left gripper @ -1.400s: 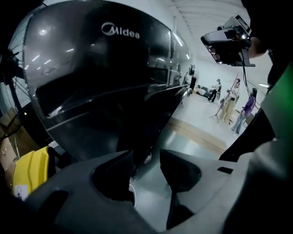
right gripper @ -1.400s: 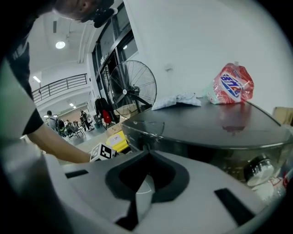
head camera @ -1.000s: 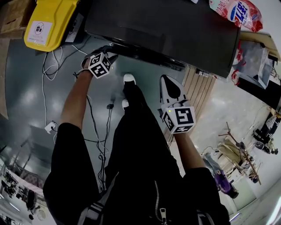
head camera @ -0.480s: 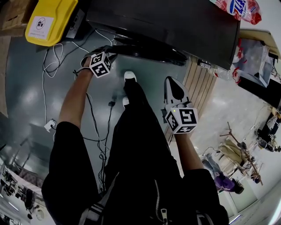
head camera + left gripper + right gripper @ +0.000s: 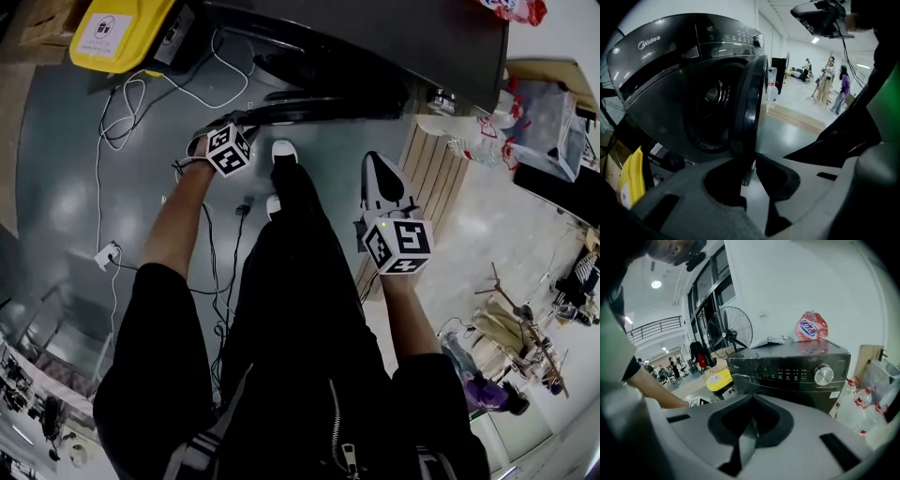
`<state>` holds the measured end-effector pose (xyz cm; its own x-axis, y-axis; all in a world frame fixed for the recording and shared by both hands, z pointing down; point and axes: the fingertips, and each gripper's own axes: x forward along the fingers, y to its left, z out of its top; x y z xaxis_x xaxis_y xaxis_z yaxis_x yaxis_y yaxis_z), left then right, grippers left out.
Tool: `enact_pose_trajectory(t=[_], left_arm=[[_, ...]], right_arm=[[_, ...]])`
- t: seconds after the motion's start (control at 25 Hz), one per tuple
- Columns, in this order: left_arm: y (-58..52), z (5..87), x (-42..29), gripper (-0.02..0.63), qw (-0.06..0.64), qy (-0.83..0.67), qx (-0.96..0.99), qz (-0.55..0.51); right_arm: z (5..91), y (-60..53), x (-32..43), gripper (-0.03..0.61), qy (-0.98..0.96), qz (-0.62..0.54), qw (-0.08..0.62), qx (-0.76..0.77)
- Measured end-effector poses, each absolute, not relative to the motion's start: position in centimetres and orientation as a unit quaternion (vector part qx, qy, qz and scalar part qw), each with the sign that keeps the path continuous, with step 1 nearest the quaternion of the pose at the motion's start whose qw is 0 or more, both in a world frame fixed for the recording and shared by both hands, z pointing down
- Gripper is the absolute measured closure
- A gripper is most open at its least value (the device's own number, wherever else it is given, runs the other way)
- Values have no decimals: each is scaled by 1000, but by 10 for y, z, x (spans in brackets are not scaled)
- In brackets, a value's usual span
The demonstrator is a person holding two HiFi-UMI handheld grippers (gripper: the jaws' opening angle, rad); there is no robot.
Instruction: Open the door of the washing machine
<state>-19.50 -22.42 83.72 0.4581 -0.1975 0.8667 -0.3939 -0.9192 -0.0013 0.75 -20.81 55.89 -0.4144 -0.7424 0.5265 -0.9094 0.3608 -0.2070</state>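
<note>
**Item 1.** Round, dark-rimmed door (image 5: 749, 103) of the washing machine. It is swung out from the front and is seen edge-on in the left gripper view, just right of the drum opening. Its lower rim is taken between the jaws of the left gripper (image 5: 745, 161). These jaws are closing, and both tips are set against the rim.

**Item 2.** Dark grey front-loading washing machine (image 5: 670, 70), stood on a grey glossy floor (image 5: 66, 187). A silver round dial (image 5: 824, 375) is fitted at the right of the control panel. The perforated metal drum (image 5: 712, 93) is exposed behind the open door.

**Item 3.** Right gripper (image 5: 752, 401), held well apart from the door and at the person's right. Its jaws are brought together and nothing is held between them. It is pointed toward the machine's control panel.

**Item 4.** Red-and-white plastic detergent bag (image 5: 811, 326), laid on top of the machine.

**Item 5.** Yellow plastic container with a white label (image 5: 122, 33), set on the floor beside the machine.

**Item 6.** White cables (image 5: 112, 122), looped across the floor near the container.

**Item 7.** Pale wooden slatted panel (image 5: 427, 187), placed against the machine's other side.

**Item 8.** Black round standing fan (image 5: 730, 333), located behind the machine.

**Item 9.** White shoe (image 5: 283, 150) of the person, planted just before the open door.
</note>
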Motion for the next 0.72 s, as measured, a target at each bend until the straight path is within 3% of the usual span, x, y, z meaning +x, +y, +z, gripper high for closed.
enact_pose_trajectory(t=[0.24,0.72], left_arm=[[-143,838,-173,538,170,-209,845,463],[-34,841,-109,538,225,-246,840,428]], right_arm=[[547,-151,17,575,-794,249,174,526],[538,-64,88,575,-758,259,189,568]])
